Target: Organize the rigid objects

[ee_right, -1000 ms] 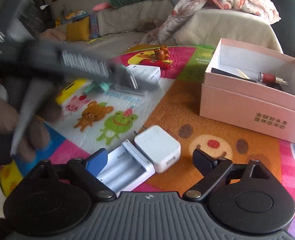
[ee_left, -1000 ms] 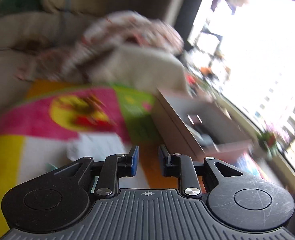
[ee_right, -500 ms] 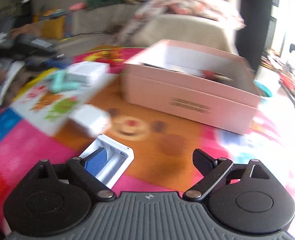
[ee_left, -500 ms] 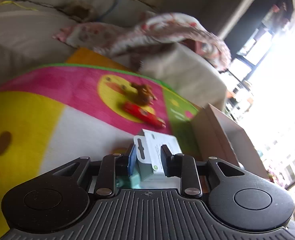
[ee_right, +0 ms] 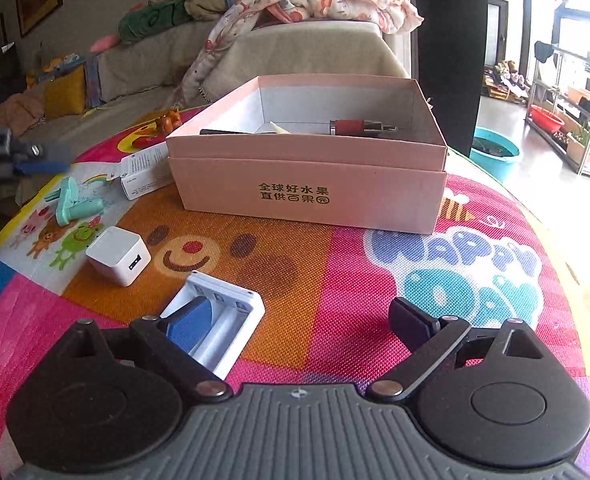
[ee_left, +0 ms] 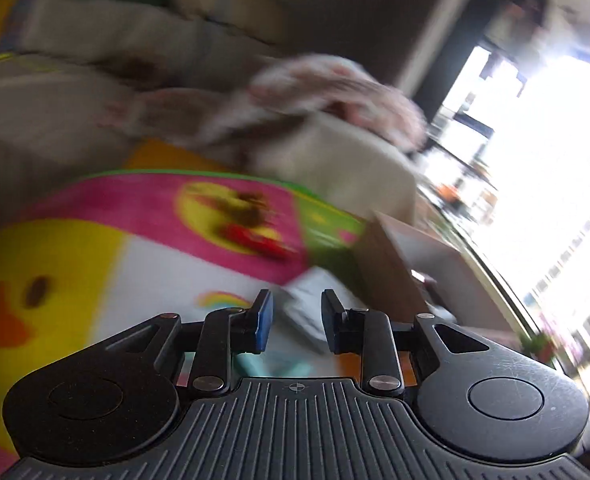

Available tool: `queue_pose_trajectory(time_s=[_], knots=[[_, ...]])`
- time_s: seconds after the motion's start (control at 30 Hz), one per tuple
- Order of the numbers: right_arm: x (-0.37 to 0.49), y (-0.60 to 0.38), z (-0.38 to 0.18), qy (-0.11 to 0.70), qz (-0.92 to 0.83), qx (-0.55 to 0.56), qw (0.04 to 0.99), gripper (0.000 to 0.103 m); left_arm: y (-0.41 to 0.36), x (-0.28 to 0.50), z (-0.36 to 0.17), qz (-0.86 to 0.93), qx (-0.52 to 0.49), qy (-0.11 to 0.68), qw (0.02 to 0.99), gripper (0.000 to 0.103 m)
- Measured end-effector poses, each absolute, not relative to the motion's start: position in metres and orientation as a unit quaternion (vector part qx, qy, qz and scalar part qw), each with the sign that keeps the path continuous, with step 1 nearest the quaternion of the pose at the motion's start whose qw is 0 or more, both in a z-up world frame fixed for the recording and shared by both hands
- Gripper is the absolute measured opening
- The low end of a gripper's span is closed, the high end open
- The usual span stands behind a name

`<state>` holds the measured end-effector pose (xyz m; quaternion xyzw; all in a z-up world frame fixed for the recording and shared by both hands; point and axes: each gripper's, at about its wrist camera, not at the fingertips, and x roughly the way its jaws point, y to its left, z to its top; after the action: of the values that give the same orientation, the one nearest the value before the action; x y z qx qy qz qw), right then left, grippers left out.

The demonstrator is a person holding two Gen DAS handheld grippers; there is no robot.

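With nothing between its wide-spread fingers, the right gripper [ee_right: 307,320] faces bare mat [ee_right: 335,280] before the pink box [ee_right: 311,196], while the left gripper [ee_left: 293,322], fingers narrowly parted and empty, hangs above a white packet [ee_left: 311,308].

An open pink box [ee_right: 313,196] holds a red pen [ee_right: 361,126]; beside it on the mat lie a white charger [ee_right: 118,255], battery case [ee_right: 219,322], teal plug [ee_right: 73,202] and, apparently, a carton [ee_right: 145,172].

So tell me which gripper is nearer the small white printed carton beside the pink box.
Left. The left gripper hovers just short of the small white printed carton; the right gripper sits well back, over the white battery charger.
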<state>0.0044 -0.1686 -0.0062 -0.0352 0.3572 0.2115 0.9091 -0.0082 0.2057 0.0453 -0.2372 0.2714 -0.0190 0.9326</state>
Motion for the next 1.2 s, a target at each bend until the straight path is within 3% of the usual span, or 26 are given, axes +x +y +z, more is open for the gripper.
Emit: queue_pose_trajectory(time_s=[0.23, 0.43, 0.57, 0.8, 1.0, 1.2], knots=[[0.004, -0.169, -0.006, 0.357, 0.211, -0.035, 0.909, 0.096, 0.234, 0.011, 0.018, 0.022, -0.284, 0.299, 0.911, 0.029], [0.004, -0.17, -0.006, 0.356, 0.21, -0.034, 0.91, 0.096, 0.215, 0.008, 0.007, -0.079, -0.289, 0.336, 0.893, 0.03], [0.004, -0.171, -0.006, 0.356, 0.21, -0.034, 0.91, 0.096, 0.181, -0.004, 0.0, -0.158, -0.234, 0.375, 0.883, 0.031], [0.004, -0.171, -0.006, 0.356, 0.209, -0.035, 0.91, 0.097, 0.124, -0.023, 0.008, -0.186, -0.048, 0.365, 0.911, 0.031], [0.005, -0.171, -0.006, 0.356, 0.211, -0.031, 0.91, 0.098, 0.097, -0.034, 0.011, -0.235, 0.022, 0.375, 0.896, 0.051], [0.005, -0.169, -0.007, 0.357, 0.215, -0.029, 0.909, 0.1, 0.078, -0.044, 0.014, -0.26, 0.059, 0.377, 0.887, 0.053]])
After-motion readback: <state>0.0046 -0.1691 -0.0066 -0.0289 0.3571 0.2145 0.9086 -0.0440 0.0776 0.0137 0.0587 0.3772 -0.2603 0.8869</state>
